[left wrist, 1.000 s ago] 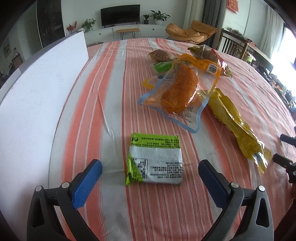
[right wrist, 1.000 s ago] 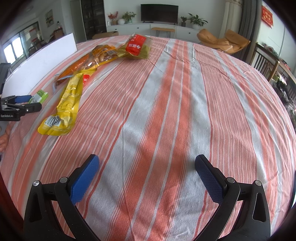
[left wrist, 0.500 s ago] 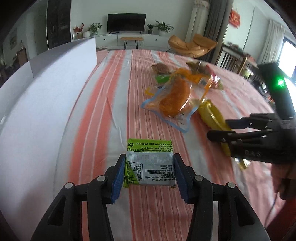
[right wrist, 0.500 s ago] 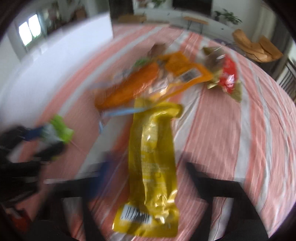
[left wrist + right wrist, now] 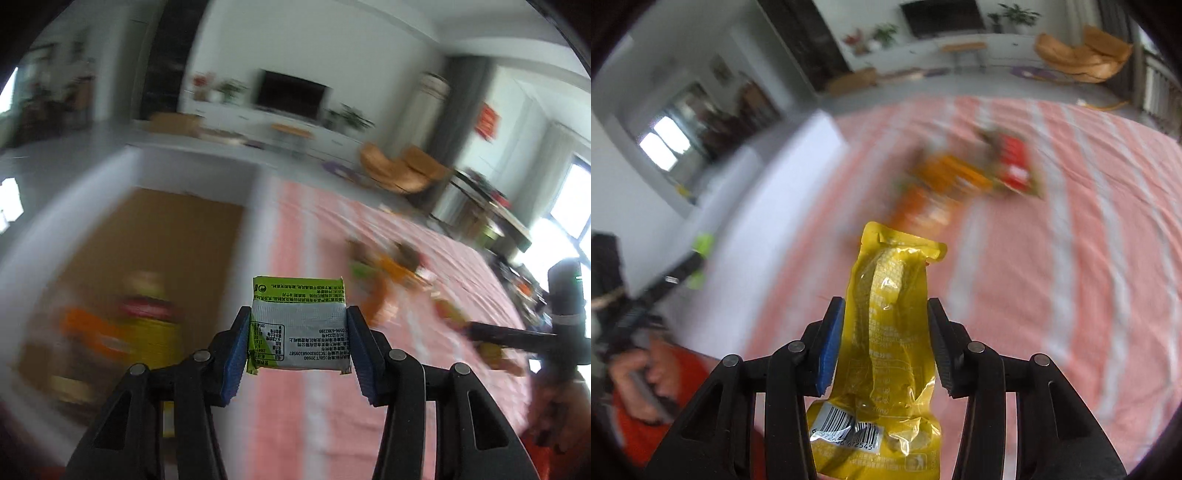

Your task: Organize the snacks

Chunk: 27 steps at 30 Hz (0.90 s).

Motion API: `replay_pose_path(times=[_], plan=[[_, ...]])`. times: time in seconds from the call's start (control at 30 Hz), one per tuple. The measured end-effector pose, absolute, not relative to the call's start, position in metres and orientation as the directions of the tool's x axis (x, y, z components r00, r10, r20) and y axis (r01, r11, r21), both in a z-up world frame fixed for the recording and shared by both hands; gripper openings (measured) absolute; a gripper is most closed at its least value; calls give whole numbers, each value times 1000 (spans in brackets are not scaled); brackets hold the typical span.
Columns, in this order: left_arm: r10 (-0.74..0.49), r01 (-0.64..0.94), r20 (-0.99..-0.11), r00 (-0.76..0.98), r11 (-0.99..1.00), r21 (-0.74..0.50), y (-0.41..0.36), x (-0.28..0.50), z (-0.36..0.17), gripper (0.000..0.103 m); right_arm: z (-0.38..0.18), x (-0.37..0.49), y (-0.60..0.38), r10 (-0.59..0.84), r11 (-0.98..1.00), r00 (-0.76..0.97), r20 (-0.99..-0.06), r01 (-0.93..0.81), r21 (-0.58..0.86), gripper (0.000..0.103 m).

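Note:
My left gripper (image 5: 298, 334) is shut on a small green and silver snack packet (image 5: 299, 325) and holds it in the air beside the white box's wall (image 5: 255, 206). The open box (image 5: 147, 258) at the left has a brown floor and holds several blurred snacks (image 5: 144, 328). My right gripper (image 5: 884, 341) is shut on a long yellow snack pouch (image 5: 892, 295), lifted above the striped tablecloth (image 5: 1052, 258). The left gripper with its green packet (image 5: 701, 247) shows blurred at the left of the right wrist view.
More snacks lie on the cloth: an orange pouch (image 5: 923, 199) and a red packet (image 5: 1014, 166), both blurred. The same pile (image 5: 388, 269) shows in the left wrist view. The right gripper (image 5: 517, 336) appears at its right edge. The box wall (image 5: 768, 206) borders the table's left.
The left gripper has lifted the green packet off the cloth and swung left toward the box. The right gripper has closed on the yellow pouch and lifted it.

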<state>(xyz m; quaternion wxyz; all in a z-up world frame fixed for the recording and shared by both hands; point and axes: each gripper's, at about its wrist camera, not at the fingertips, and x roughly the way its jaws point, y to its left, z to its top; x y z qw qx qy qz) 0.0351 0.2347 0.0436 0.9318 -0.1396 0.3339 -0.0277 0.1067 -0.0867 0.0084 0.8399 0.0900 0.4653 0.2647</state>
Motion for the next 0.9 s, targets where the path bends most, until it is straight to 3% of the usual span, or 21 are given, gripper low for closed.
replay_pose_path(times=[0.2,0.23,0.3,0.33,0.37,0.47,0.53,0.63,0.73,0.9], plan=[[130,-304,-684,718,942,-141,337,21,41,50,51,121,41,786,609,277,-553,-506,611,46],[172,-338,-696,697,935,-107,345,22,38,53,54,122,61,801,586,259,-540,-525,617,47],[232,-393,-733,639,918,-52,361,26,26,75,56,128,113,831,534,209,-516,-561,633,50],[254,-420,-752,608,907,-33,368,26,20,90,52,133,137,835,519,176,-521,-567,640,54],[268,-431,-751,603,902,-25,370,24,18,91,46,136,153,827,526,164,-538,-563,637,67],[317,-450,-711,627,893,2,363,9,20,100,33,132,150,793,582,234,-563,-563,586,90],[326,-449,-688,648,894,1,350,6,21,100,20,126,122,740,650,324,-590,-569,503,95],[230,-367,-660,715,927,-74,312,4,28,100,-14,122,58,524,828,512,-681,-494,266,95],[94,-239,-638,764,960,-145,266,8,39,101,-64,131,-20,217,943,616,-757,-331,0,95],[-175,47,-651,738,977,-209,153,31,36,103,-104,135,-116,9,980,622,-783,-162,-117,95]])
